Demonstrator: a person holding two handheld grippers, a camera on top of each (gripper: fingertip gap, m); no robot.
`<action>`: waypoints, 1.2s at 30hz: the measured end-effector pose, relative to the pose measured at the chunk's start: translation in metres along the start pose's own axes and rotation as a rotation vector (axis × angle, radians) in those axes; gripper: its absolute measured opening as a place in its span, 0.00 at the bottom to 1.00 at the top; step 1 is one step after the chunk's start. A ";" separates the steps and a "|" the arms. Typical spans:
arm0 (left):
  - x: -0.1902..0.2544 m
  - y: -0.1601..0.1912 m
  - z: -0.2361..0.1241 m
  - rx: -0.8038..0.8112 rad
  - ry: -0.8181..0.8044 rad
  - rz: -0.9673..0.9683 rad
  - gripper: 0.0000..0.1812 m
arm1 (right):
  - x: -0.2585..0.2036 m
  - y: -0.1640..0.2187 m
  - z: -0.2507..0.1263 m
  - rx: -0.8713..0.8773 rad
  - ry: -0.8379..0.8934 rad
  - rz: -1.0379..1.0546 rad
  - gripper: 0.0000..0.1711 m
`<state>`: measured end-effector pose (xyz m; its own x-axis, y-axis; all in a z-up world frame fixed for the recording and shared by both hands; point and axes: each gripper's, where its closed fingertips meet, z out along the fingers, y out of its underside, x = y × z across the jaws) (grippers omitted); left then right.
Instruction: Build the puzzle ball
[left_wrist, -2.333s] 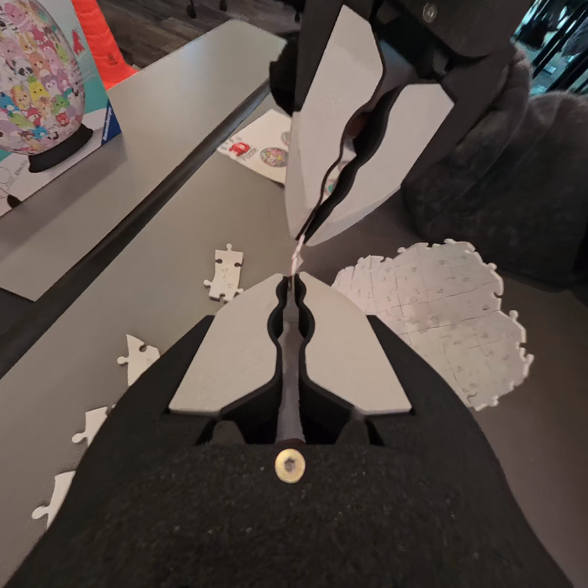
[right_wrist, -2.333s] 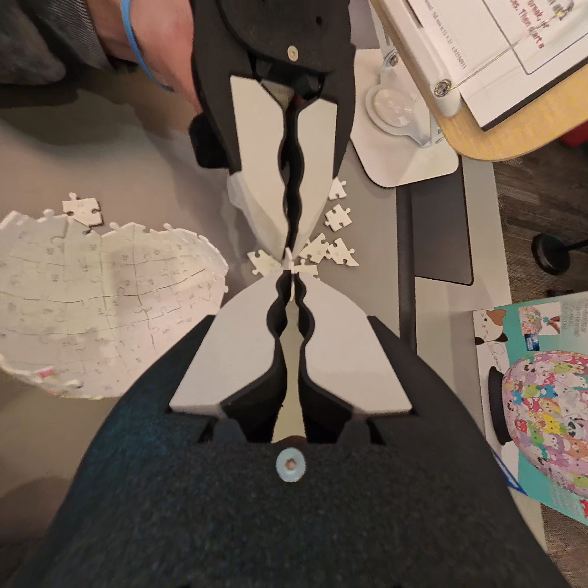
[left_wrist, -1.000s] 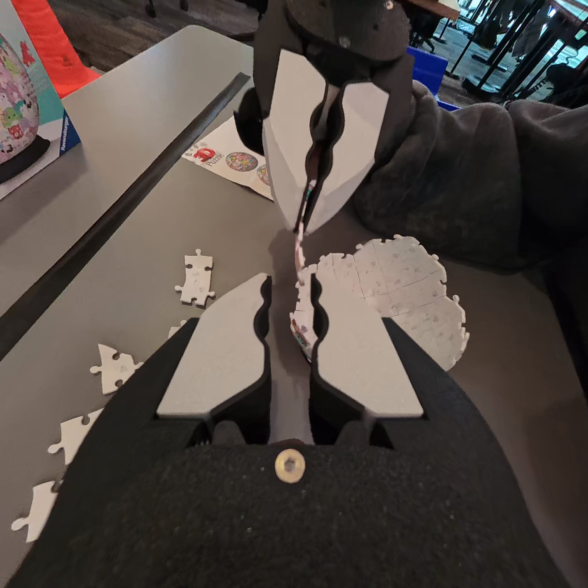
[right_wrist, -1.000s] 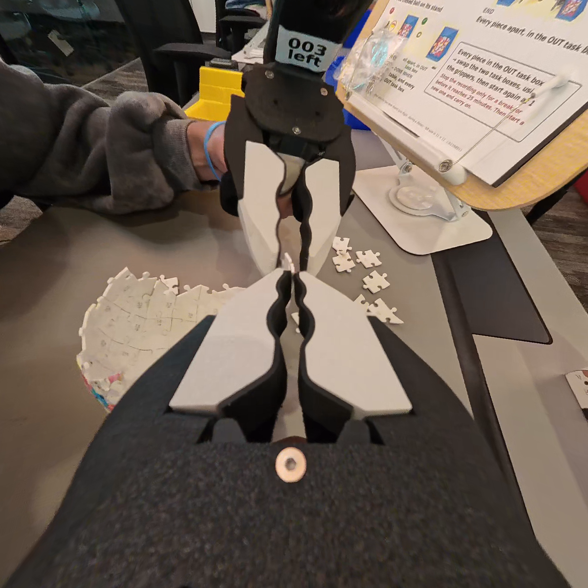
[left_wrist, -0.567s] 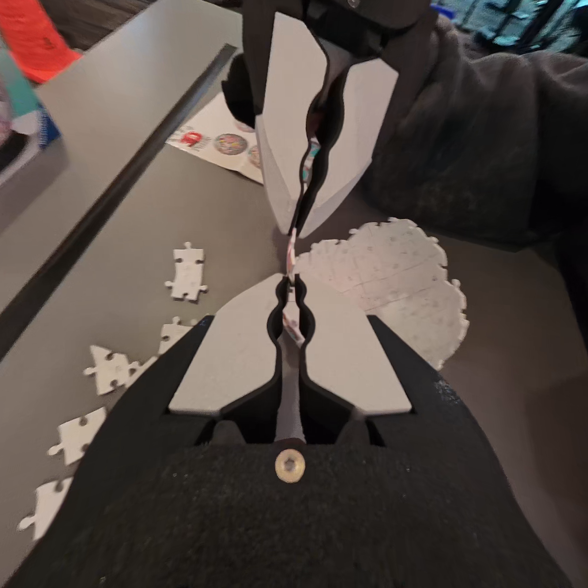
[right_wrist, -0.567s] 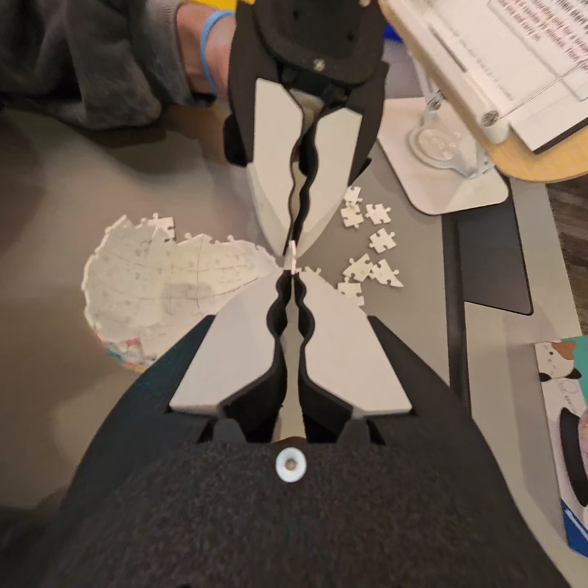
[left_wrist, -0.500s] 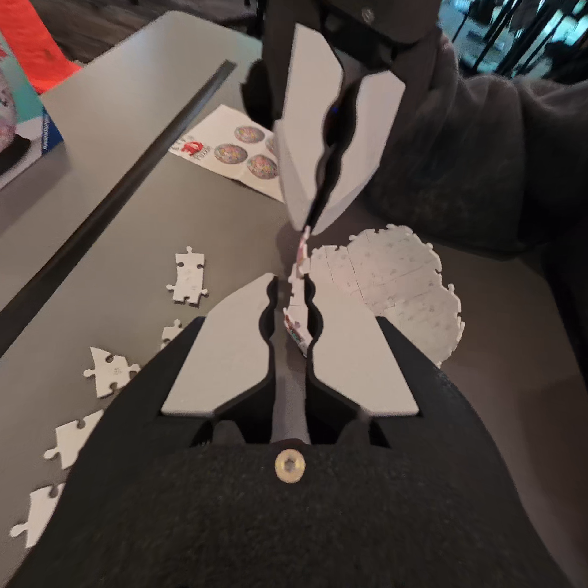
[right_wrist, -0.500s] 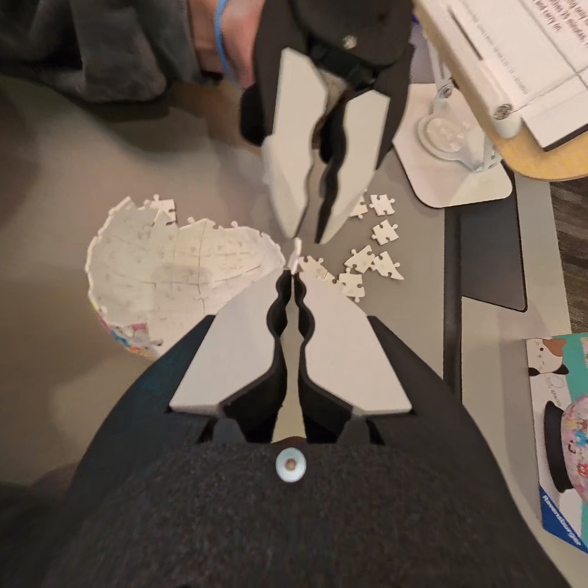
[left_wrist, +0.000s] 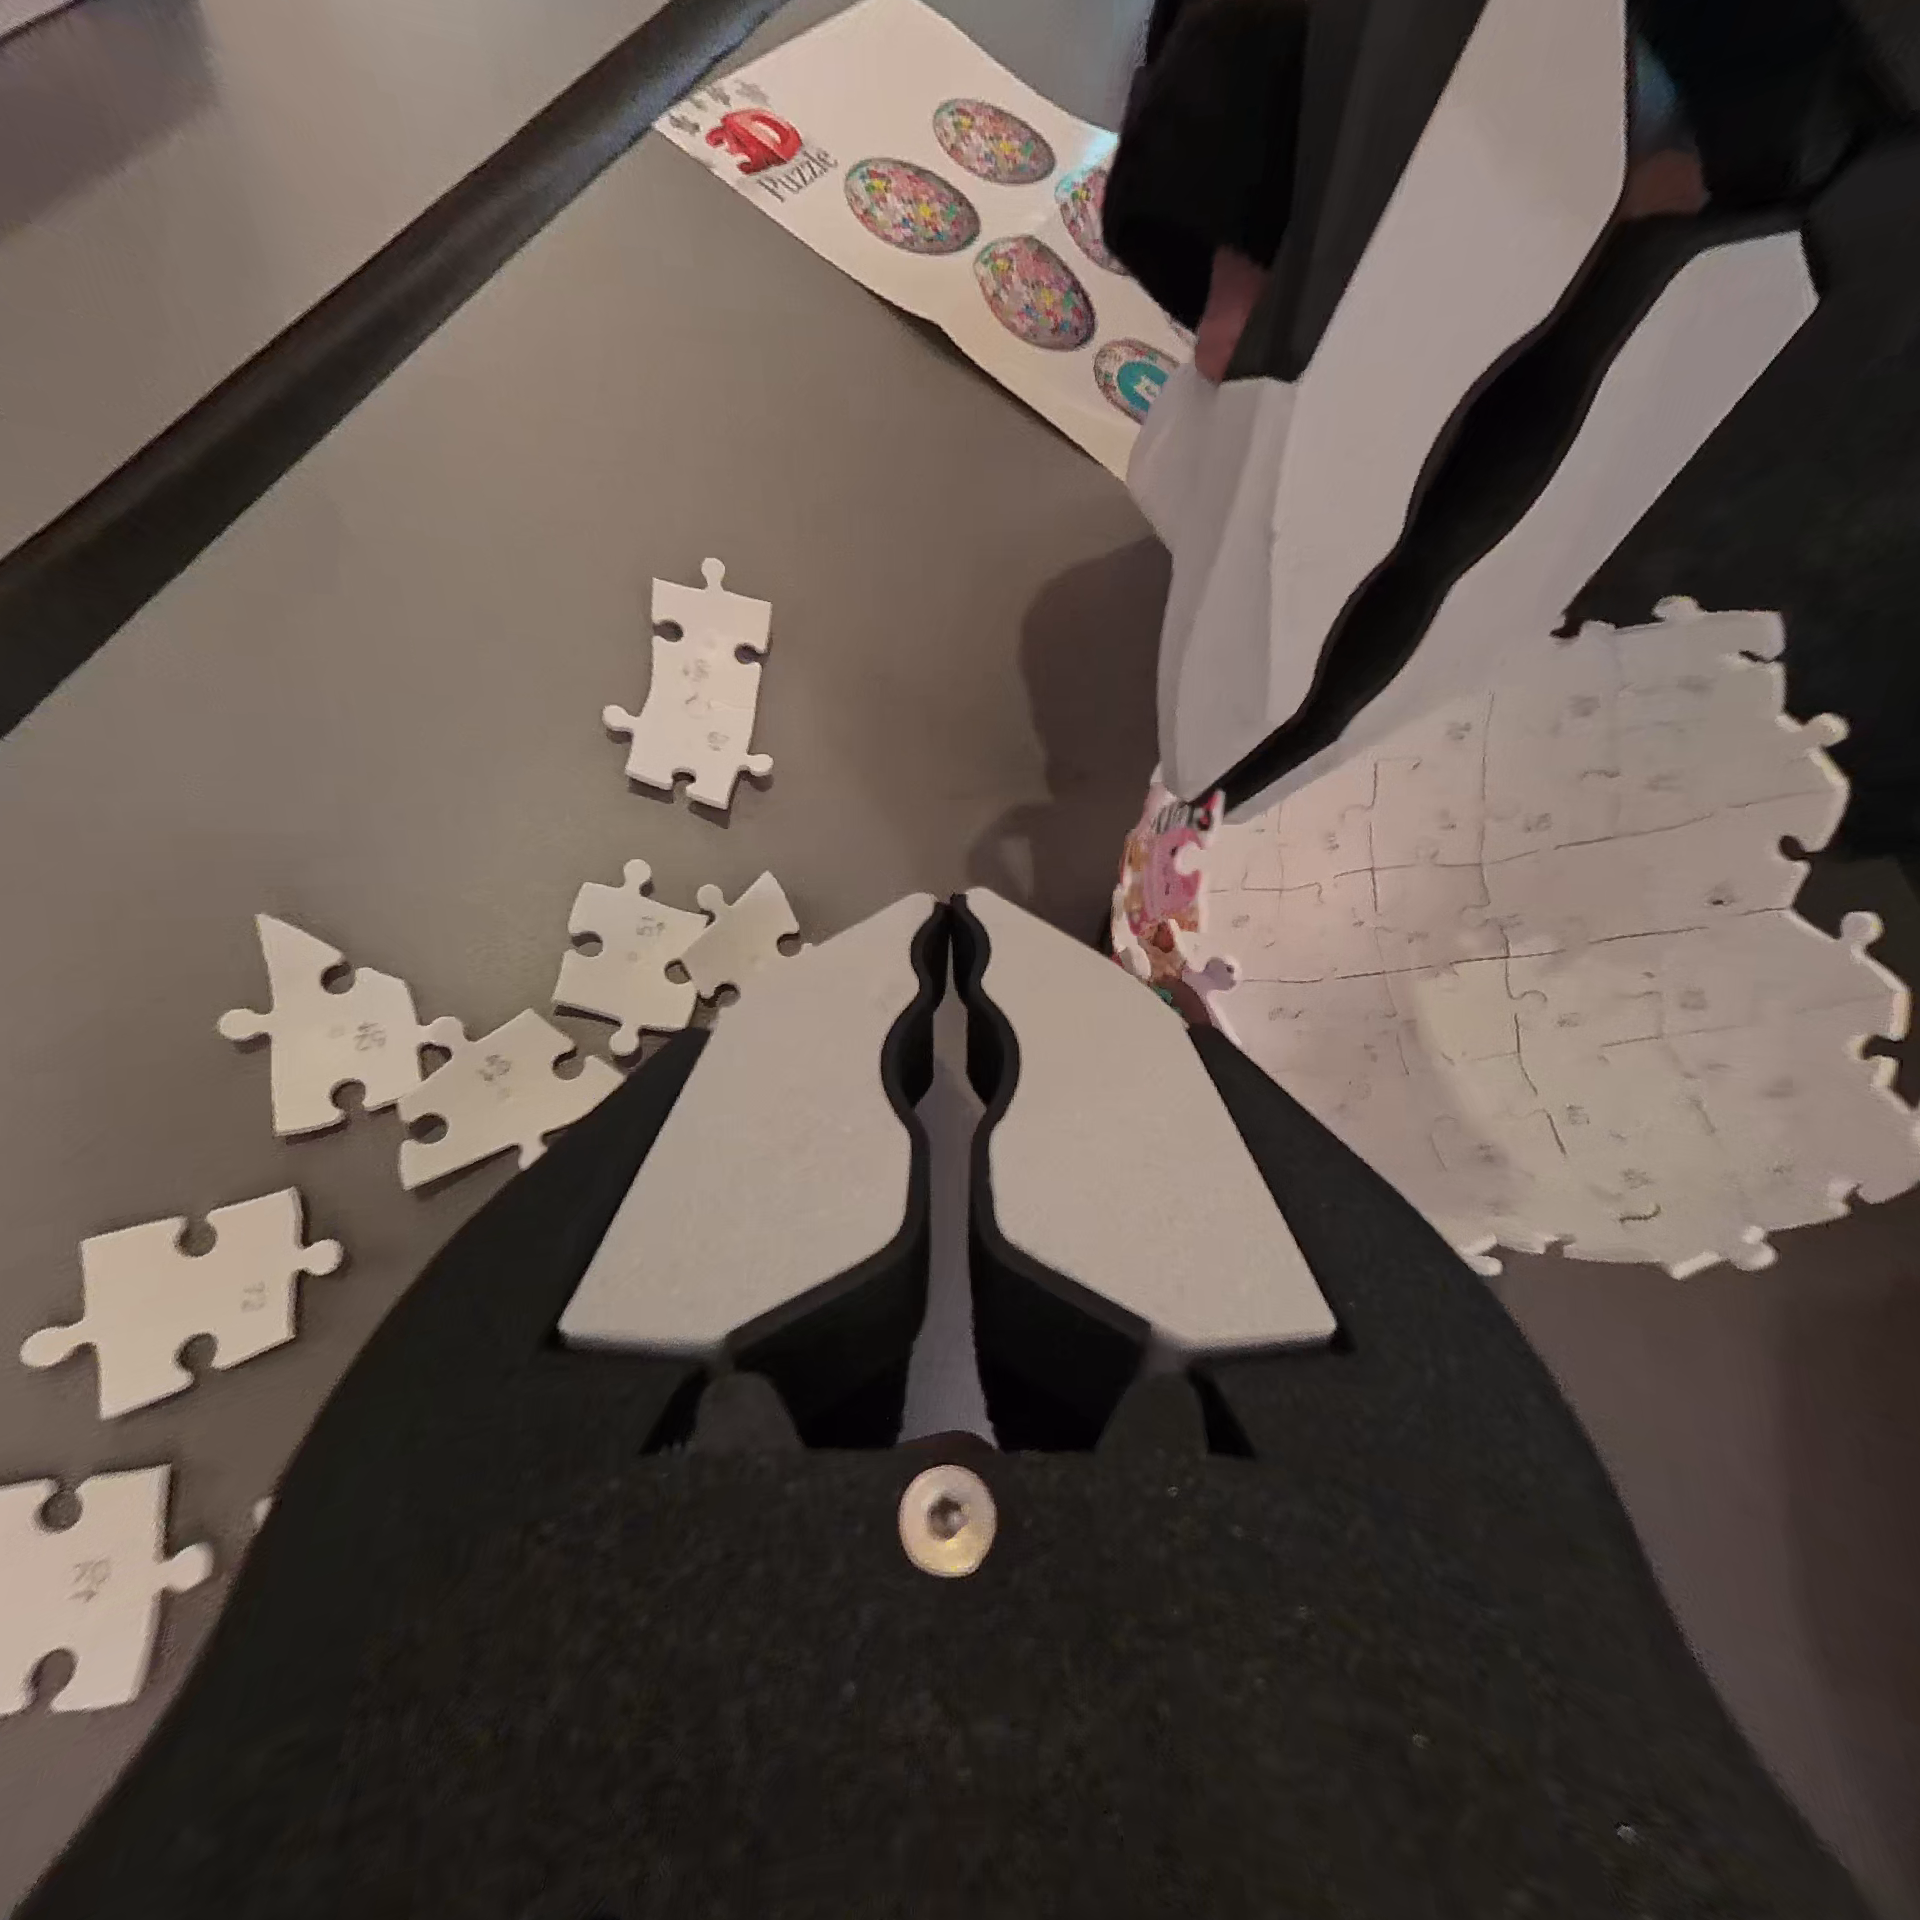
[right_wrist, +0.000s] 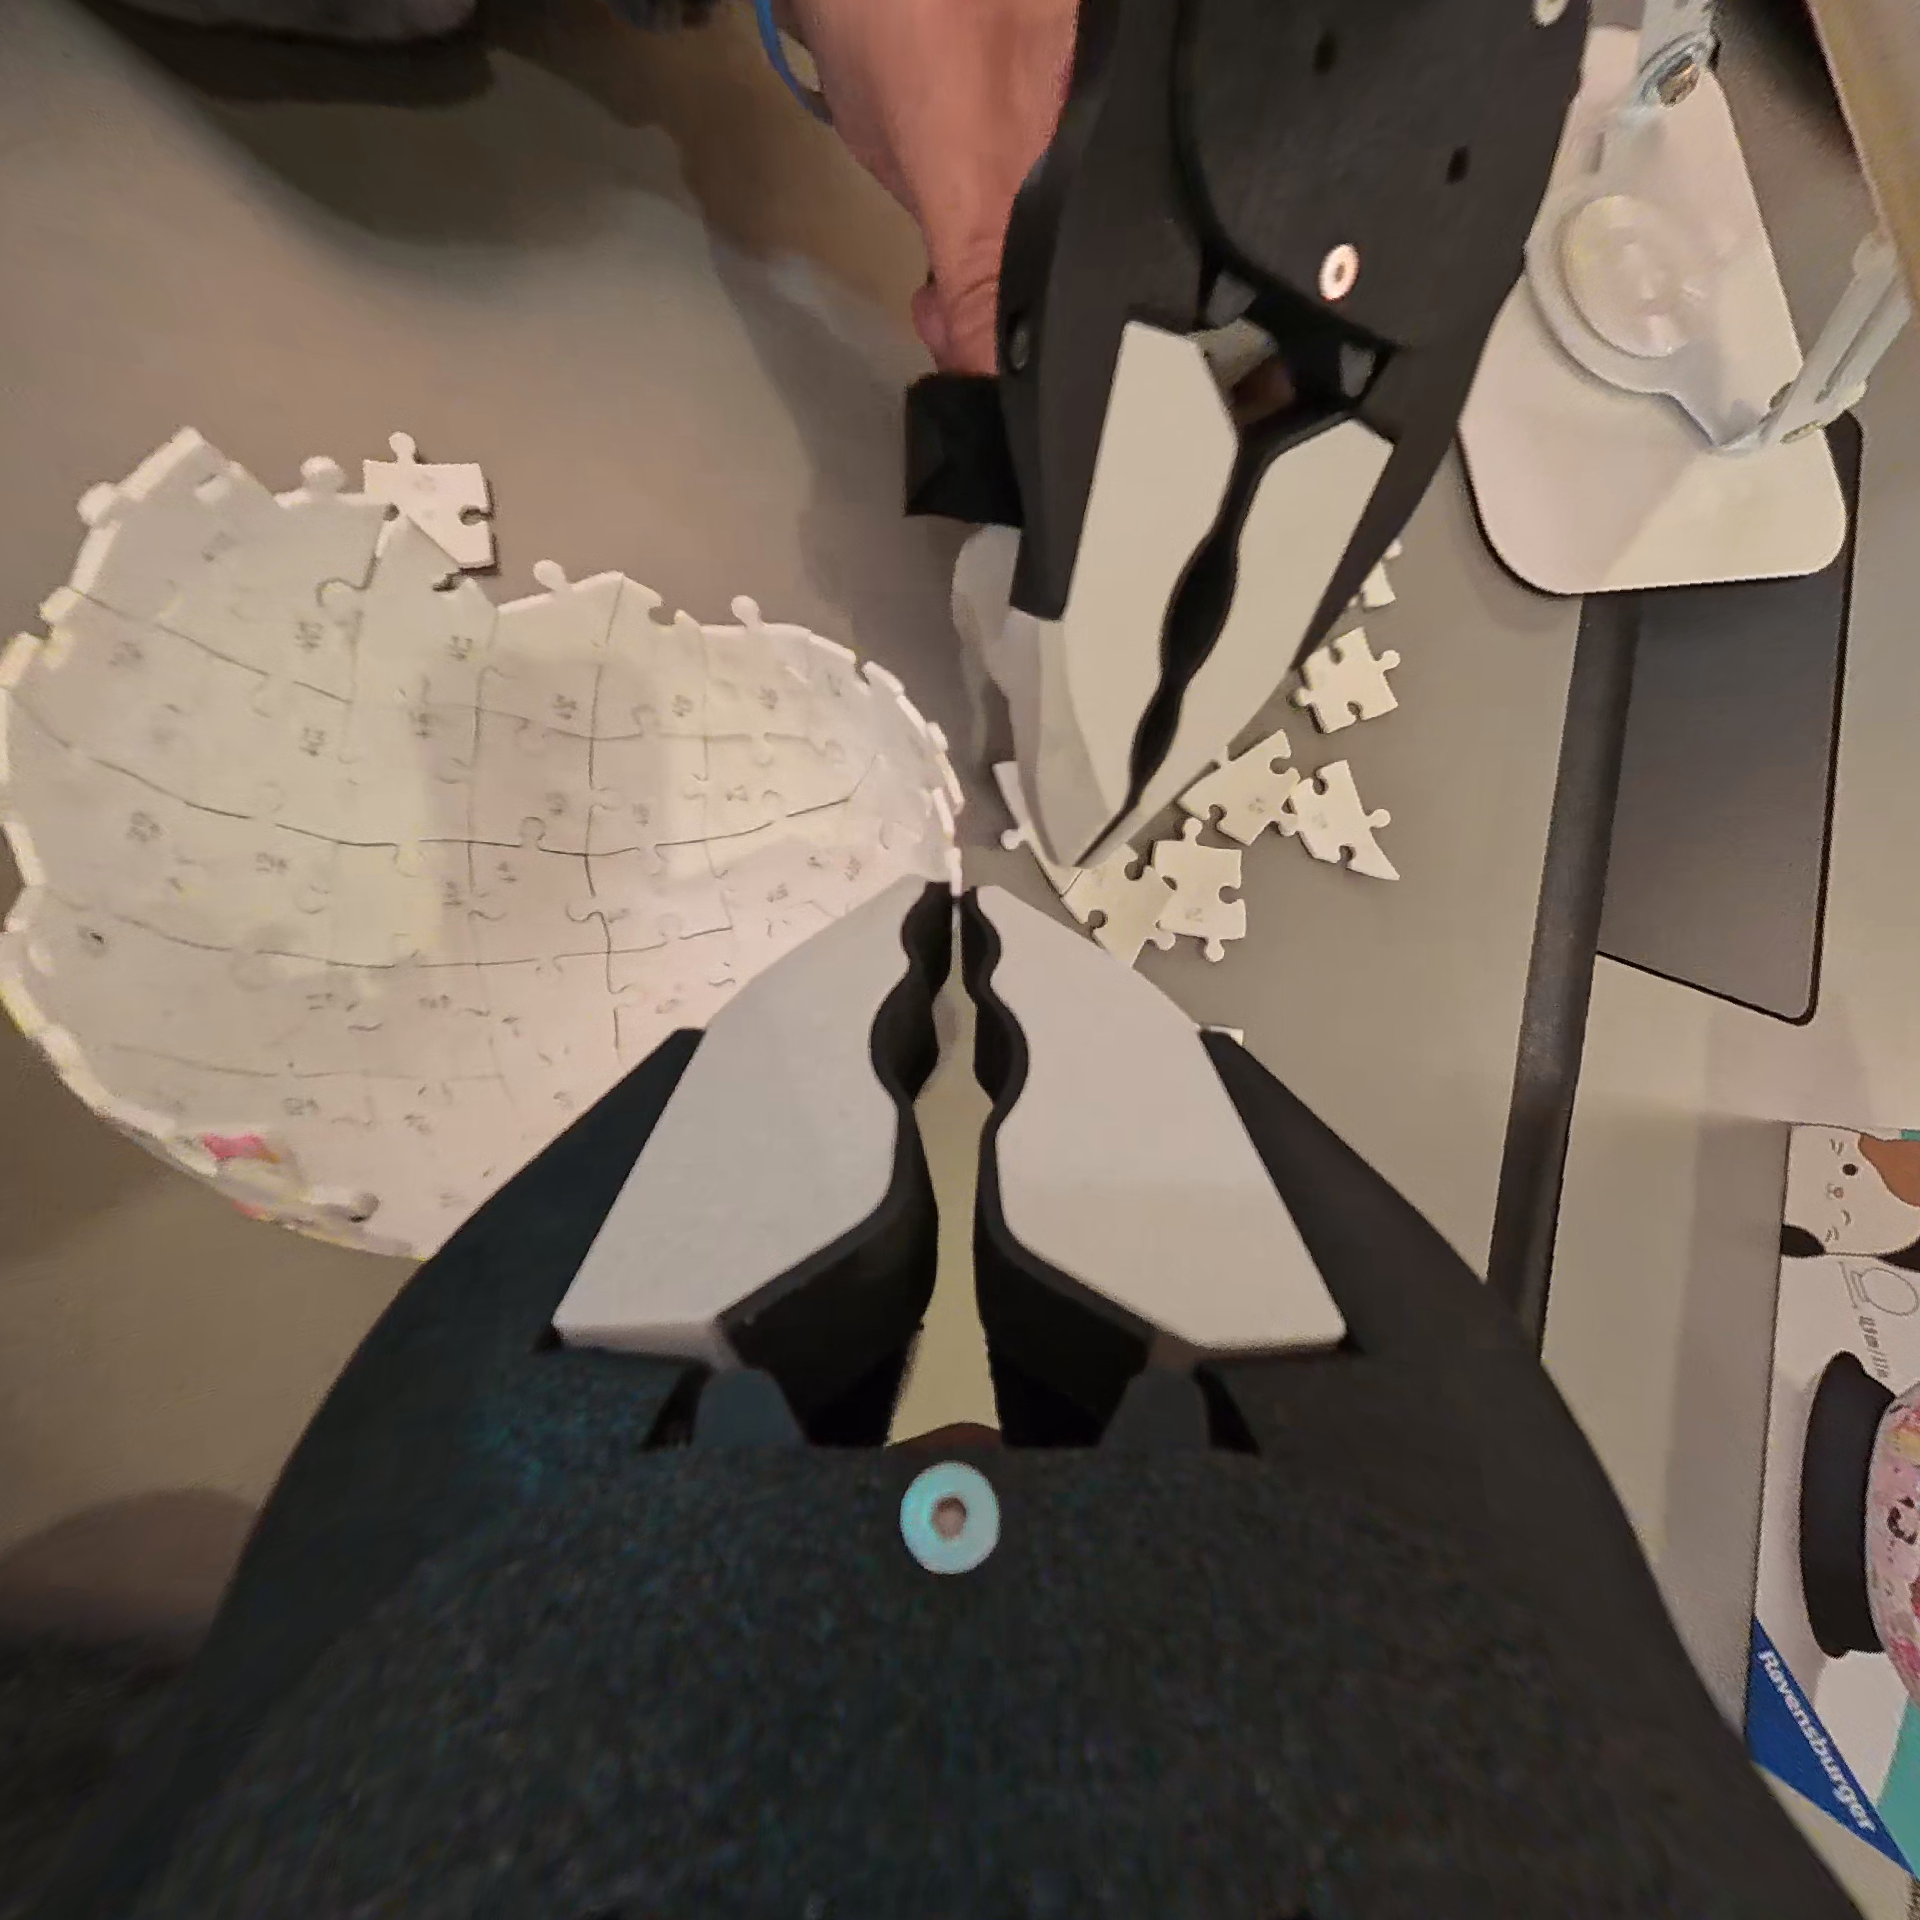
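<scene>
Grippers have parted since half a second ago: the left gripper (left_wrist: 951, 920), jaws now pressed together on nothing, has swung down over the loose puzzle pieces (left_wrist: 634, 951), while the right gripper (right_wrist: 956, 896) pinches the rim of the half-built puzzle ball shell (right_wrist: 416, 831), which rests open side up on the grey table (left_wrist: 468, 520). Judging by that, the last piece is seated and another needs fetching. Crowded, overlapping pieces could hinder a clean pick; an instruction leaflet (left_wrist: 935, 187) lies beyond.
</scene>
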<state>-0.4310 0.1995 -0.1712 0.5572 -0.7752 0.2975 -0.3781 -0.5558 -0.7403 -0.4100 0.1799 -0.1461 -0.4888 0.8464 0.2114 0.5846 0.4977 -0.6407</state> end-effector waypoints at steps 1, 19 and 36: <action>0.001 0.001 0.002 -0.004 0.001 0.002 0.00 | 0.001 0.000 0.000 0.007 0.004 0.008 0.01; 0.027 -0.017 -0.028 -0.028 -0.009 0.069 0.13 | 0.005 0.002 0.003 0.040 -0.013 0.200 0.01; 0.033 -0.003 -0.020 -0.161 -0.070 0.157 0.04 | 0.005 0.003 0.005 0.055 -0.003 0.292 0.01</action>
<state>-0.4262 0.1700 -0.1476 0.5305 -0.8361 0.1398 -0.5736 -0.4754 -0.6670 -0.4139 0.1850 -0.1502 -0.3070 0.9517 0.0099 0.6647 0.2218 -0.7134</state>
